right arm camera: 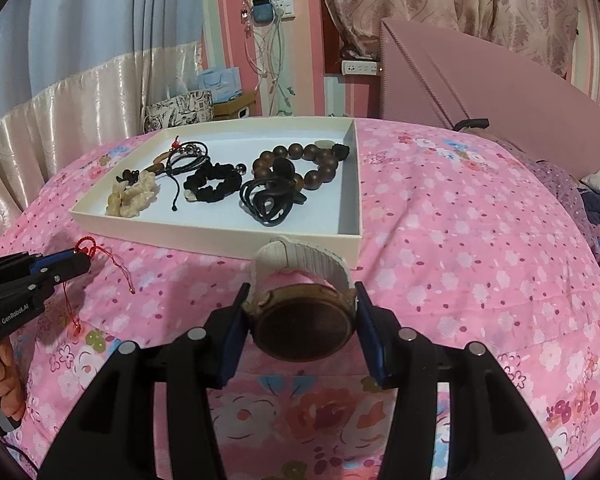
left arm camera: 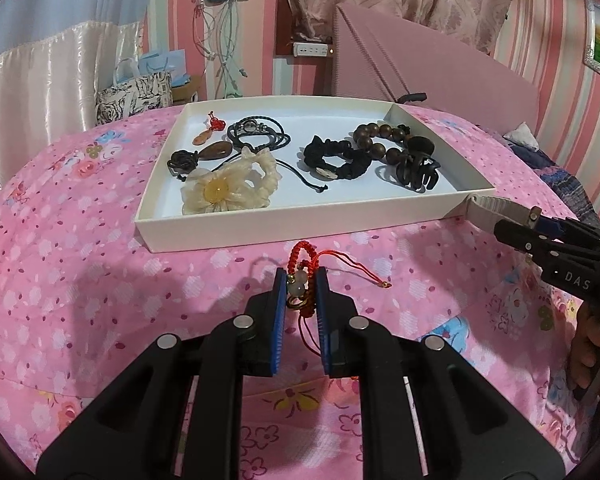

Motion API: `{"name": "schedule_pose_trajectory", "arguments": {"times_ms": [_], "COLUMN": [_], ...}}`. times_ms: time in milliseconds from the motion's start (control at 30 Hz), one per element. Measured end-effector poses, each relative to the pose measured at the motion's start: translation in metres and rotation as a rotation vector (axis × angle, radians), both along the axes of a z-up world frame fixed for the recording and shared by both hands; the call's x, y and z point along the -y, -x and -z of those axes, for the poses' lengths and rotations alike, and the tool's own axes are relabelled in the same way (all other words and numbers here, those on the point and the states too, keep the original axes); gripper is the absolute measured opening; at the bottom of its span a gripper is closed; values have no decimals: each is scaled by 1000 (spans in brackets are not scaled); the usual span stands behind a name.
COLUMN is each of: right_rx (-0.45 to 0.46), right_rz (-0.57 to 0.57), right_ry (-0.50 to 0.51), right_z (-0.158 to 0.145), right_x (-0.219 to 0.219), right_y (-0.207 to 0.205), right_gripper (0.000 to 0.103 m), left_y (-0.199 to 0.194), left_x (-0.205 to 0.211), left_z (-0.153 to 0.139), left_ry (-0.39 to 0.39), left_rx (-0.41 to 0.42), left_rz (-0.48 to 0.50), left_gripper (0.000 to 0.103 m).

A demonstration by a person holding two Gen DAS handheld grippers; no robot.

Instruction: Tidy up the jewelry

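Pink bedspread (left arm camera: pixel 100 280) — red braided bracelet (left arm camera: pixel 302 256)

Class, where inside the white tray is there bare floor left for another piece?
The tray has bare floor in its near right corner, between the hair claw and the right wall, and along the far wall. The left half, around the flower clip, is crowded.
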State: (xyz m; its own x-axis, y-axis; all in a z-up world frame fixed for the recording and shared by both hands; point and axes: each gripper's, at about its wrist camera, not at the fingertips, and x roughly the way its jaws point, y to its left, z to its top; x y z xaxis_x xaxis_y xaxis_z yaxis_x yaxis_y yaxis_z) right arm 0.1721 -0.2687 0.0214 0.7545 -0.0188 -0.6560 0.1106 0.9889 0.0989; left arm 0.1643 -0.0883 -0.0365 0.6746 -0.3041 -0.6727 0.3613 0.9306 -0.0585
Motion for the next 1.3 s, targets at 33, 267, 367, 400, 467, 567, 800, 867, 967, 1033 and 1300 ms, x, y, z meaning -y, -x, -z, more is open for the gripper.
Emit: {"name": "schedule_pose_trajectory", "arguments": {"times_ms": [33,267,367,400,467,567,800,867,967,1033,1300], "right_rx": [3,10,13,18,18,24,75,93,111,117,130], "right_rz": [4,6,10,16,15,18,-7,-16,-27,-36,-60], "right_ry": [1,4,3,7,5,-6,-87,-82,-69,-71,-59], "right_z": [0,-2,-2,-3,-3,-6,-33,-45,-60,-68,-87], "right_x": [1,1,2,2,3,4,13,14,16,17,17], "right_y": [1,4,5,6,6,7,4,-3,-20,-33,-78], "right_gripper": [50,50,50,50,50,50,50,50,50,50,50], "left_y": [0,0,-1,-1,-1,-3,-13,-20,-35,-46,-85], "left_x": [-1,-2,-6,-7,-8,-9,-8,-6,-2,1,11], "left_z": [0,-1,-1,-2,-2,-4,-43,-59,-74,-81,-94], "left_ry": [0,-1,13,18,25,40,38,43,53,51,50], "left_rx": [3,15,12,13,14,3,57,86,110,123,138], "left_rz": [-5,-12,-24,-25,-26,-26,-16,-10,-6,-4,-18], "left_gripper": [12,12,12,12,12,12,12,12,12,12,12]}}
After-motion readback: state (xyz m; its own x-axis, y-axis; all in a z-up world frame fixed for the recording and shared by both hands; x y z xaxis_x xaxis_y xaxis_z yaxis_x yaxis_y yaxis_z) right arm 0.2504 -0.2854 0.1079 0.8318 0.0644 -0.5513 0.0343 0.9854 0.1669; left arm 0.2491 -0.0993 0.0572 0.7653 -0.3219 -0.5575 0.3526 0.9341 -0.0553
